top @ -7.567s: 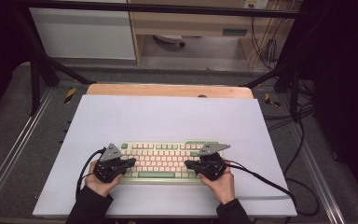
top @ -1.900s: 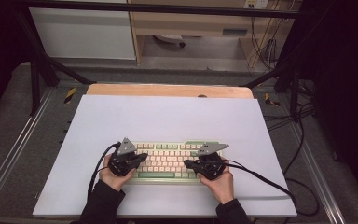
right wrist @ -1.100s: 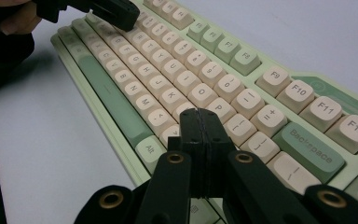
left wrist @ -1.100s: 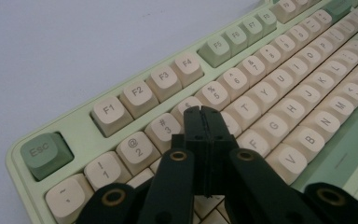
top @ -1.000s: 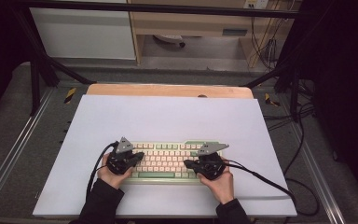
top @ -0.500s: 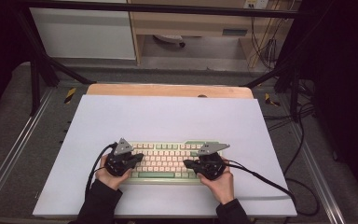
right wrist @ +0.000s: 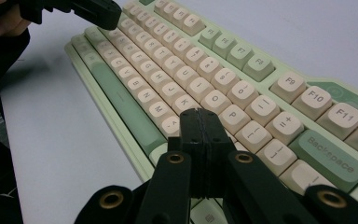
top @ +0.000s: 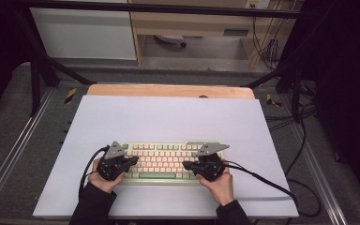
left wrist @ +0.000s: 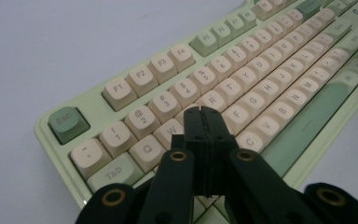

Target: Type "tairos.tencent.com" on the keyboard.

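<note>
1. Right now your left gripper [top: 132, 160] hangs over the left end of the keyboard [top: 161, 161], at about 9 o'clock from the board's centre. Its jaws are pressed together with nothing between them, and in the left gripper view the closed tip [left wrist: 201, 112] sits above the upper letter row, close to W and E; whether it touches a keycap you cannot tell.

2. Next, the keyboard itself: it lies flat on the white mat [top: 168, 117], toward the 6 o'clock edge nearest you, long side across. It is loose on the mat, nothing pins it down.

3. Then your right gripper [top: 186, 165] at about 3 o'clock from the board's centre, jaws likewise shut and empty. In the right gripper view its tip [right wrist: 199, 113] hovers above the keys around L and P.

4. Likely trouble on the left: the closed tip is wider than the gaps between keys, so a slanted press could catch two caps at once.

5. Likely trouble in the middle: a push with any sideways lean could skid the board across the smooth mat, since no jaw holds it.

6. Likely trouble on the right: the cable [top: 262, 180] trails off toward 4 o'clock; if it drags, it could tug your aim off the intended key.
</note>
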Demonstrator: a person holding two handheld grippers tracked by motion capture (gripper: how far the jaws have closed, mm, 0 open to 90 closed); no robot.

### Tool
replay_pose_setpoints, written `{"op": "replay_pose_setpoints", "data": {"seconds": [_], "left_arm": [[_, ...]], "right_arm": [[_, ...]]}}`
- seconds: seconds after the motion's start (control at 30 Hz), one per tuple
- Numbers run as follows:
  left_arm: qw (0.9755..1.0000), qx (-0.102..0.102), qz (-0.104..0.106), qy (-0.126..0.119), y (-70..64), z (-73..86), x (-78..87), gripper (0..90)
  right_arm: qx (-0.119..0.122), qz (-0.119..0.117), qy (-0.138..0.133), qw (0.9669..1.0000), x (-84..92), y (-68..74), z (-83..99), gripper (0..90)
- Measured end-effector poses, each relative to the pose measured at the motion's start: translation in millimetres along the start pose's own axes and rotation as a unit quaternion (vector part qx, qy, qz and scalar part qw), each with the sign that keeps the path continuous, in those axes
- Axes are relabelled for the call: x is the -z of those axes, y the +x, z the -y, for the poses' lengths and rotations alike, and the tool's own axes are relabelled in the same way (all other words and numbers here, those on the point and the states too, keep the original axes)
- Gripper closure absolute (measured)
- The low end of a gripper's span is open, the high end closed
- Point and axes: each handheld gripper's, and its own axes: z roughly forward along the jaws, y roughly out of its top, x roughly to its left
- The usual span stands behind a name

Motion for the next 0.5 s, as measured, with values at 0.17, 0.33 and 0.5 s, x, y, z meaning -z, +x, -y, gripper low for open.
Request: {"op": "replay_pose_setpoints", "data": {"seconds": [0.17, 0.33, 0.5], "left_arm": [[1.0, 0.002, -0.001, -0.003, 3.9, 6.3, 7.5, 90.0], [1.0, 0.007, 0.0, -0.006, 7.5, 10.1, 11.7, 90.0], [0.9999, 0.008, 0.0, -0.007, 10.1, 11.4, 12.5, 90.0]], "right_arm": [[-0.002, -0.008, -0.001, 1.0, -2.7, 2.8, -1.9, 89.9], [0.0, -0.01, 0.001, 0.9999, -6.6, 5.6, -4.3, 89.9], [-0.004, -0.012, 0.002, 0.9999, -9.4, 9.1, -7.9, 89.9]]}}
